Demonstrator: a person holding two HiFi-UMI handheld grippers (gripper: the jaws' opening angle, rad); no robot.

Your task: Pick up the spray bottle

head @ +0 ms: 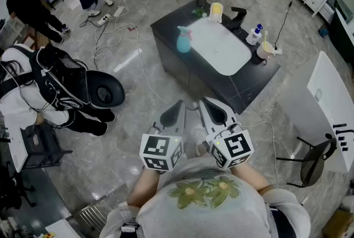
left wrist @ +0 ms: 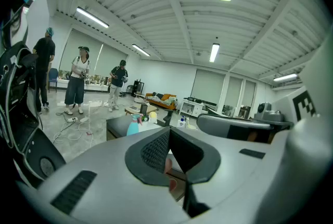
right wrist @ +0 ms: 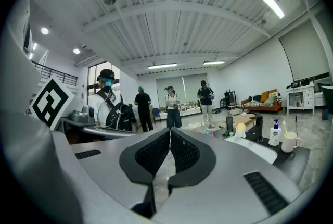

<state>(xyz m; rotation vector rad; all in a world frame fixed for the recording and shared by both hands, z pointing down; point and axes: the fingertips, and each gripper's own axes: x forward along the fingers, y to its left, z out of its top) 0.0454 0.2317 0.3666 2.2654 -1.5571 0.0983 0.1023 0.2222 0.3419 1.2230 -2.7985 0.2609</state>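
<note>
Our left gripper has its jaws together, with nothing between them. Our right gripper is closed too, and empty. We hold both side by side, close to our chest and above the floor, well apart from the dark desk. The teal spray bottle stands upright on that desk, just beside the white sink.

Teal spray bottle upright on dark counter, just left of white sink. L tool & R tool side by side over floor, well apart from counter.
</note>
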